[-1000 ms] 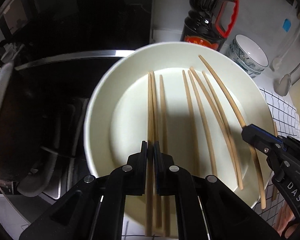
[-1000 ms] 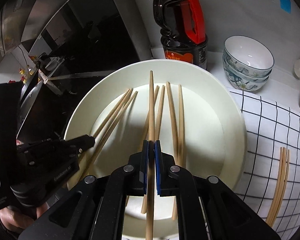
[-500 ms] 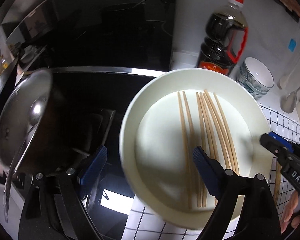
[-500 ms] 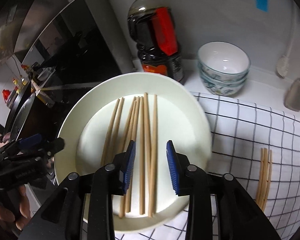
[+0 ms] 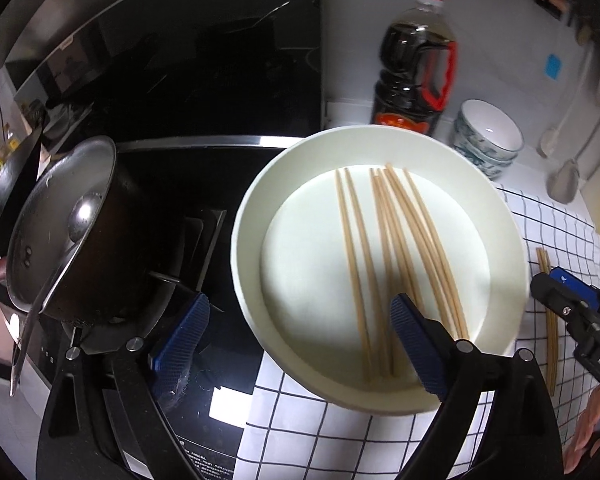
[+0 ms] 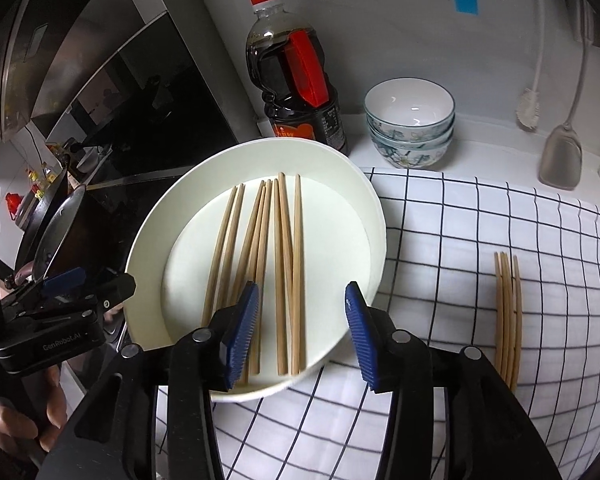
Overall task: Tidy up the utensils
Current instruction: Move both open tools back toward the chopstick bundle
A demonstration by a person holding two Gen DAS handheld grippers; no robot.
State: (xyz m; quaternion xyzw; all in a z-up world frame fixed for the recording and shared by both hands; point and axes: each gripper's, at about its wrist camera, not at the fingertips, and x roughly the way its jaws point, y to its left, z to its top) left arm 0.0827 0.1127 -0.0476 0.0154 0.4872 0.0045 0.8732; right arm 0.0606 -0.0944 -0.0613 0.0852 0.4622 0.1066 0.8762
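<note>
Both claws hang spread and empty over the white plate [image 6: 374,216]: the right gripper [image 6: 300,320] above the chopsticks [image 6: 278,264] lying on it, the left gripper [image 5: 300,344] at its near rim. Sorting looks mid-way; several chopsticks already lie as a bundle on the cloth [image 6: 508,316]. Next comes pinching one chopstick cleanly.

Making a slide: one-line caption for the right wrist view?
Open right claw above wooden chopsticks in a round white plate; more chopsticks on checked cloth.

A white wall [image 6: 380,12] backs the counter [image 6: 480,152]; a checked cloth [image 6: 480,240] covers it beside a glossy black stovetop [image 5: 204,184].
</note>
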